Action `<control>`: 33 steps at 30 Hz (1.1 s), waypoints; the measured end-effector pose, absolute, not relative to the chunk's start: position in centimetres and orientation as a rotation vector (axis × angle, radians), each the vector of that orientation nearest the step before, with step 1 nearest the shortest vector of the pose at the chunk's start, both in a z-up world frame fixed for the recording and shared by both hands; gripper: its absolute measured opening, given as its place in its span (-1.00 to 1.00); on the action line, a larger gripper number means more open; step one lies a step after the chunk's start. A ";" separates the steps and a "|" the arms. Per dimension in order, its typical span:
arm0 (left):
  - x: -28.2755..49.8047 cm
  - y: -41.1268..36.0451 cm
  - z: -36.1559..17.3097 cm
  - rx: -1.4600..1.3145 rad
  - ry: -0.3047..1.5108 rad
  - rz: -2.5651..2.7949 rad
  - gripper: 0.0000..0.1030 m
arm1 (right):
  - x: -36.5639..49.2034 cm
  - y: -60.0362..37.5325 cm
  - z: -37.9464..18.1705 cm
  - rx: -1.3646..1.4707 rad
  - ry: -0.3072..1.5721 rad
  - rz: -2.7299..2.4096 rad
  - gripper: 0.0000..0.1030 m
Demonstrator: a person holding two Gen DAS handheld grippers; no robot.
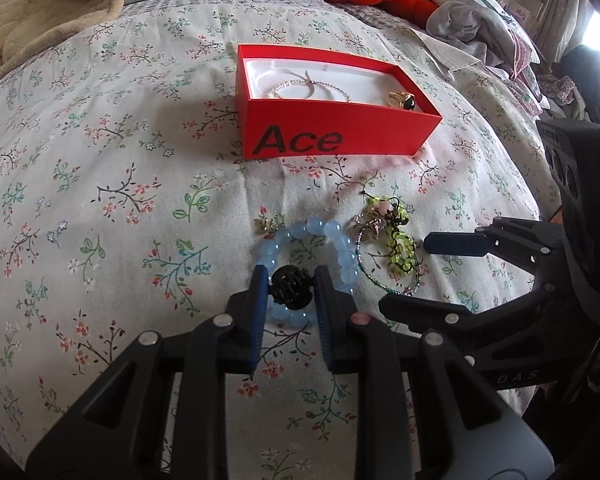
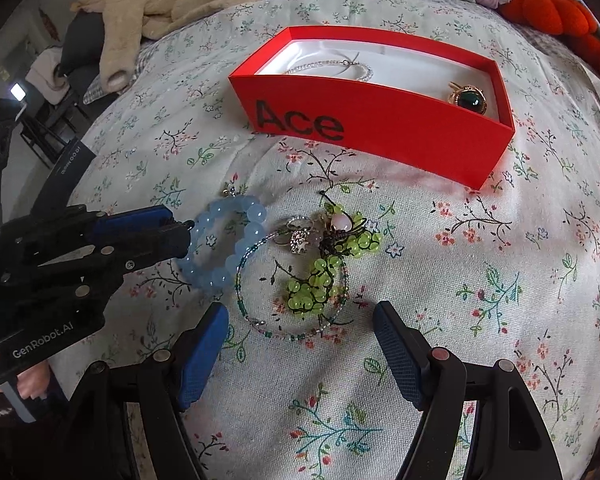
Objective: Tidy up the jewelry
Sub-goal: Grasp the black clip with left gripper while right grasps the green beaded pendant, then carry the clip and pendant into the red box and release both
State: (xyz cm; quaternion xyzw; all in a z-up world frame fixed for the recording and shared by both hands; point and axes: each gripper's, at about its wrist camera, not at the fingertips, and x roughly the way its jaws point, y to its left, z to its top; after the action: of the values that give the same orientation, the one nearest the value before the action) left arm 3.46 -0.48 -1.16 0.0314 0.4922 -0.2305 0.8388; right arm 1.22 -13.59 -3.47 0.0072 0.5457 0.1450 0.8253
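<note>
Left wrist view: a small black plastic claw clip (image 1: pixel 289 289) was pinched in the left gripper (image 1: pixel 290 280), held right above the pale blue beaded bracelet (image 1: pixel 309 258) on the floral bedspread (image 1: pixel 100 200). The red cardboard "Ace" box (image 1: pixel 332 136) was seen at 12 o'clock, a thin bracelet and a gold ring already inside.

Right wrist view: the right gripper (image 2: pixel 300 328) was spread wide, nothing held, the green bead tangle (image 2: pixel 320 276) at 12 o'clock. Probably mid-pickup; next the clip would need carrying over the box wall and dropping in.
</note>
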 end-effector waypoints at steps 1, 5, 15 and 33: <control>3.4 -0.4 -1.1 0.065 1.042 -0.488 -0.51 | 1.3 -13.6 -3.4 0.017 1.160 0.319 0.47; 3.4 0.0 -0.9 0.062 1.042 -0.489 -0.51 | 1.3 -14.1 -2.5 0.025 1.146 0.333 0.47; 3.6 0.3 -0.9 0.057 1.045 -0.477 -0.51 | 2.9 -16.5 -2.5 0.128 1.144 0.286 0.02; 3.9 0.5 -0.8 0.052 1.039 -0.457 -0.51 | 4.3 -19.1 -1.6 0.314 1.130 0.309 -0.85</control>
State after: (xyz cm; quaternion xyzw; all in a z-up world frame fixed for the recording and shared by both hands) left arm 3.92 0.46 -0.82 0.0247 0.4920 -0.2164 0.8429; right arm 4.33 -19.13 -1.55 0.1476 0.5308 0.1453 0.8218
